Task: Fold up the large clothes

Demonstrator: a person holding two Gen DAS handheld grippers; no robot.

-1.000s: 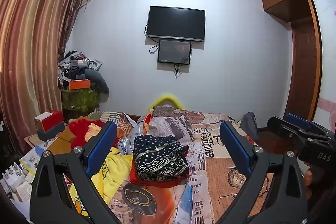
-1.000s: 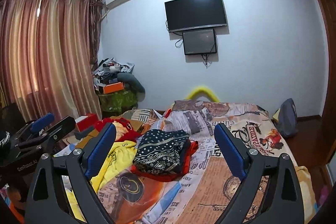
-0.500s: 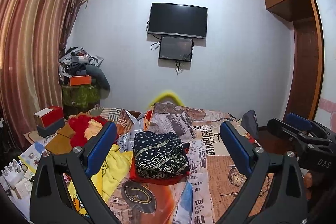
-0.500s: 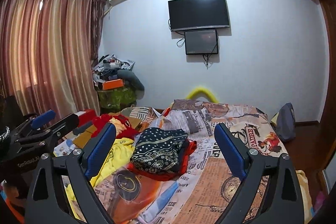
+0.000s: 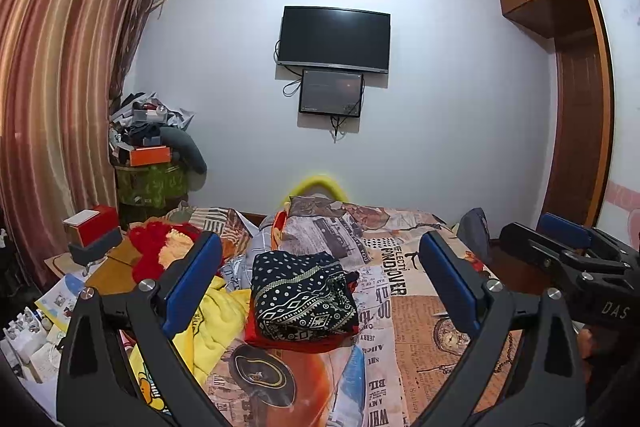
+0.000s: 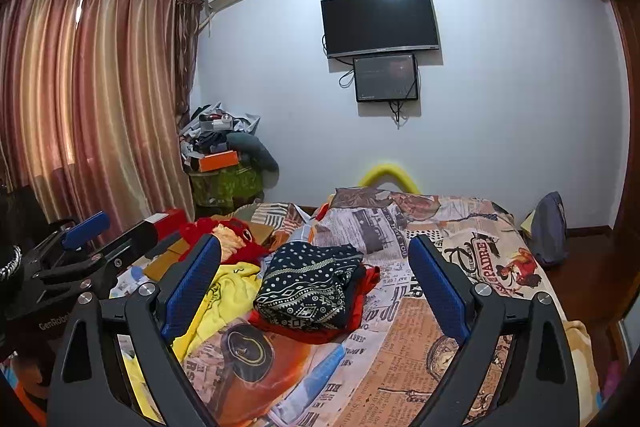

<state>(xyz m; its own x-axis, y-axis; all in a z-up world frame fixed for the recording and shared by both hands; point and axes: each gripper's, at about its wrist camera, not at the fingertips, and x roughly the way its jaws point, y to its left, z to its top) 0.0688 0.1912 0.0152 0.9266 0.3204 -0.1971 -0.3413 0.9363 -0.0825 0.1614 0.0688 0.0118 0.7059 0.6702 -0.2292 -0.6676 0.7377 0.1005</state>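
**Both grippers lifting clear above folded stack**

Left gripper (image 5: 320,285) and right gripper (image 6: 316,283) are both hanging spread wide with nothing between the blue pads, well above the bed (image 5: 424,311). Compared with one second ago, the wall TV (image 5: 334,41) is sitting lower in both views, so both cameras are tilting slightly upward; no cloth is moving. The dark patterned garment (image 5: 304,297) is lying folded on a red garment (image 6: 370,277), mid-bed, untouched. A yellow garment (image 5: 218,323) is lying crumpled just beside the stack, left side. Judgement: one fold cycle is looking finished; the yellow piece is likely the next candidate, needing spreading flat first.
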